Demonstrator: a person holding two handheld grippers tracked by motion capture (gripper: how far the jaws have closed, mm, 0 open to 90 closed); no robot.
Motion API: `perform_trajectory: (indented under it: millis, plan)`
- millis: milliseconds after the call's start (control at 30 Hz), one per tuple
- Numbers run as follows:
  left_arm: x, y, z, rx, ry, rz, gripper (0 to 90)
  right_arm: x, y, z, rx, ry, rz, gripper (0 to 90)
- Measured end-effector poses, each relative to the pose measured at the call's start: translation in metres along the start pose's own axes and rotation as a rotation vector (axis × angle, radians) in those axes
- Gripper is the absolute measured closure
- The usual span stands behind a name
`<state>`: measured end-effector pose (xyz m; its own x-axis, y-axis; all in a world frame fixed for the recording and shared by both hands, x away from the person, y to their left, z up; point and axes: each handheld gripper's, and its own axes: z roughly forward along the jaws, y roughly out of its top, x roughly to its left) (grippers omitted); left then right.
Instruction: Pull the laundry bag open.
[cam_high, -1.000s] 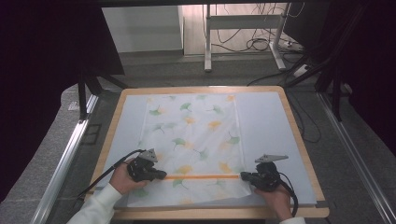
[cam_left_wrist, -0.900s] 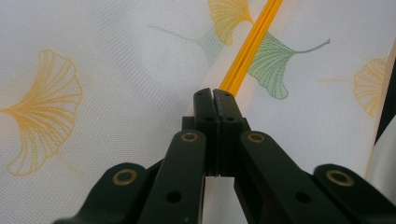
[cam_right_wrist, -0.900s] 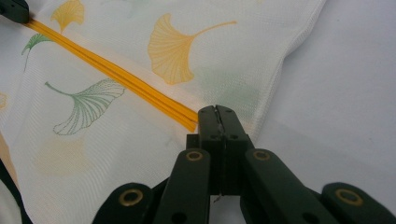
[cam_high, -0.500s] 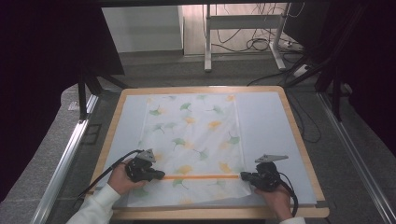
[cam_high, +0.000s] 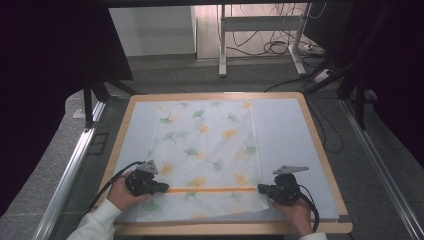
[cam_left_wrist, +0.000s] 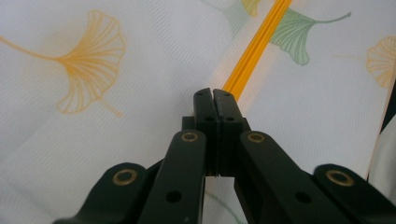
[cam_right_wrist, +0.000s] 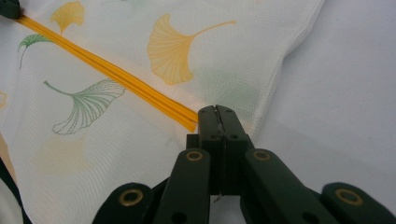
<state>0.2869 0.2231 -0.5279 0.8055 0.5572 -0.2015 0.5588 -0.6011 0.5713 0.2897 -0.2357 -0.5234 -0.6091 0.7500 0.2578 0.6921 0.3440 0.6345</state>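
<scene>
A white cloth printed with green and yellow ginkgo leaves lies flat on the pale board. An orange strip runs across it near the front edge. My left gripper is shut on the cloth at the strip's left end, and the strip runs straight away from the jaw tips of my left gripper. My right gripper is shut on the cloth at the strip's right end; the strip meets the closed tips of my right gripper beside the cloth's edge.
The board has a wooden rim and bare strips left and right of the cloth. Metal rails run along both sides of the table. A desk frame and cables stand on the floor beyond.
</scene>
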Motion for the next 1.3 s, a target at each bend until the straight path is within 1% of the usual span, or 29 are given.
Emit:
perform_trajectory:
  millis: [267,300,333,367,433,500,567,667,700,767,800,833,867,933,1267,1300]
  plan:
    - [0.004,-0.008,-0.006,-0.004,0.008,-0.014,90.0,0.000,0.000,0.000,0.000,-0.002,0.000,89.6]
    - [0.006,-0.011,-0.008,-0.007,0.008,-0.026,90.0,0.000,0.000,0.000,0.000,-0.003,0.000,89.6]
    - [0.006,-0.011,-0.008,-0.007,0.008,-0.026,90.0,0.000,0.000,0.000,0.000,-0.003,0.000,89.6]
    - [0.008,-0.015,-0.011,-0.013,0.011,-0.036,90.0,0.000,0.000,0.000,0.000,0.000,0.003,89.6]
    - [0.009,-0.018,-0.013,-0.016,0.015,-0.037,90.0,0.000,0.000,0.000,0.000,-0.001,0.002,89.6]
    - [0.011,-0.023,-0.016,-0.019,0.020,-0.048,90.0,0.000,0.000,0.000,0.000,0.000,0.002,89.6]
    - [0.011,-0.024,-0.017,-0.020,0.024,-0.049,90.0,0.000,0.000,0.000,0.000,-0.002,0.001,89.6]
    - [0.016,-0.031,-0.022,-0.028,0.031,-0.069,90.0,0.000,0.000,0.000,0.000,-0.002,0.001,89.6]
    - [0.016,-0.031,-0.022,-0.028,0.031,-0.069,90.0,0.000,0.000,0.000,0.000,-0.002,0.001,89.6]
    - [0.019,-0.038,-0.027,-0.034,0.038,-0.086,90.0,0.000,0.000,0.000,0.000,-0.001,0.001,89.6]
    - [0.019,-0.038,-0.027,-0.034,0.038,-0.086,90.0,0.000,0.000,0.000,0.000,-0.001,0.001,89.6]
    - [0.022,-0.042,-0.029,-0.049,0.039,-0.099,90.0,0.000,0.000,0.000,0.000,-0.002,0.000,89.6]
    - [0.023,-0.044,-0.030,-0.049,0.040,-0.101,90.0,0.000,0.000,0.000,-0.001,-0.001,0.001,89.6]
    - [0.024,-0.046,-0.032,-0.056,0.037,-0.106,90.0,0.000,0.000,0.000,-0.001,-0.001,0.001,89.6]
    - [0.024,-0.046,-0.031,-0.057,0.040,-0.104,90.0,0.000,0.000,0.000,0.000,-0.001,-0.003,89.5]
    - [0.025,-0.047,-0.031,-0.066,0.034,-0.105,90.0,0.000,0.000,0.000,0.000,-0.003,-0.005,89.5]
